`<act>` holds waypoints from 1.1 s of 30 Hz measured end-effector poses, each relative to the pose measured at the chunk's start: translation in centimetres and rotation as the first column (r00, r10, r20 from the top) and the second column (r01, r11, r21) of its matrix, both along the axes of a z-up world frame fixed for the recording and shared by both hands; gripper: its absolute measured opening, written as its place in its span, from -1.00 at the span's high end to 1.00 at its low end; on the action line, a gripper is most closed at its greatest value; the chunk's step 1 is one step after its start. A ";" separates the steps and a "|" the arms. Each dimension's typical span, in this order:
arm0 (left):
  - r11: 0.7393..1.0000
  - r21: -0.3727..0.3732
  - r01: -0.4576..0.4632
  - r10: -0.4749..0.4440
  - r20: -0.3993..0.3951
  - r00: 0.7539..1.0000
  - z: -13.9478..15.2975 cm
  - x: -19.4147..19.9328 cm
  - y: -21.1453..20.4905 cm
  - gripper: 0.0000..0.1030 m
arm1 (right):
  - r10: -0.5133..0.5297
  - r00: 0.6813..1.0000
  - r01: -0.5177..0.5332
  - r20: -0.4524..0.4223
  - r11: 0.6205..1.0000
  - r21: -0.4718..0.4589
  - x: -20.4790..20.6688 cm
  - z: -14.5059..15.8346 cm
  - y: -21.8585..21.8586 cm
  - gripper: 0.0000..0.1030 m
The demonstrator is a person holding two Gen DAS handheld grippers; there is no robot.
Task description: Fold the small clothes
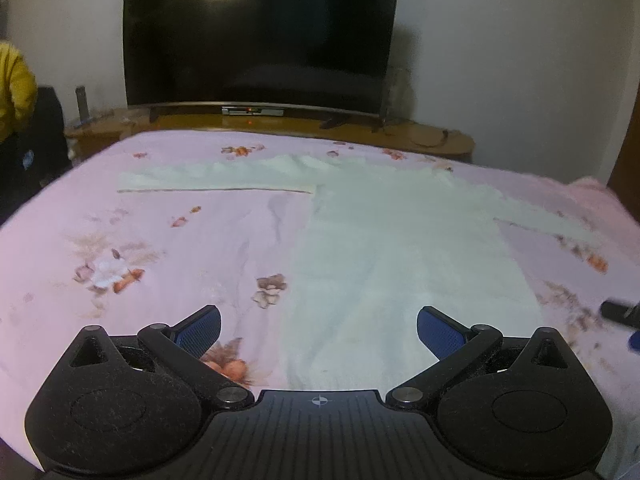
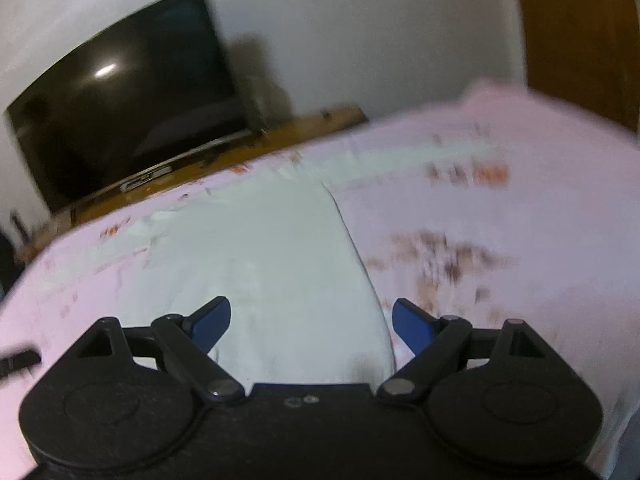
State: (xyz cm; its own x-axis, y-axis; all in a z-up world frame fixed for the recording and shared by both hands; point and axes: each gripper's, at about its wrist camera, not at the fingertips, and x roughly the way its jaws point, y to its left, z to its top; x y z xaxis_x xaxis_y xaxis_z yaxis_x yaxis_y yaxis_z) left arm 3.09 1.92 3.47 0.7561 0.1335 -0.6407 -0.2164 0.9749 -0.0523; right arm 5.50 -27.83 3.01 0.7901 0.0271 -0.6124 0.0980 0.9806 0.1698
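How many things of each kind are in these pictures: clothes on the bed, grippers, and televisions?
Clothes on the bed: 1, a white long-sleeved top spread flat on the pink bedsheet.
Grippers: 2, the left gripper and the right gripper, both open.
Televisions: 1, the television.
Total: 4.

Dark television [image 1: 260, 36], wooden stand [image 1: 424, 136], floral bedsheet [image 1: 160, 232]

Pale mint long-sleeved garment [image 1: 400, 248] lies flat, centre-right, on pink floral bedsheet [image 1: 160, 248]; one sleeve stretches to upper left. Left gripper [image 1: 319, 330] at bottom, blue-padded jaws spread apart, empty. Black object [image 1: 620, 312] at right edge, possibly the other gripper.
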 end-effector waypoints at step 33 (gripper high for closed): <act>0.999 0.020 0.037 -0.037 -0.009 0.999 0.4 -1.3 -1.5 -1.00 | 0.149 0.988 -0.154 -0.042 0.978 -0.140 -0.5 0.4 2.8 -0.71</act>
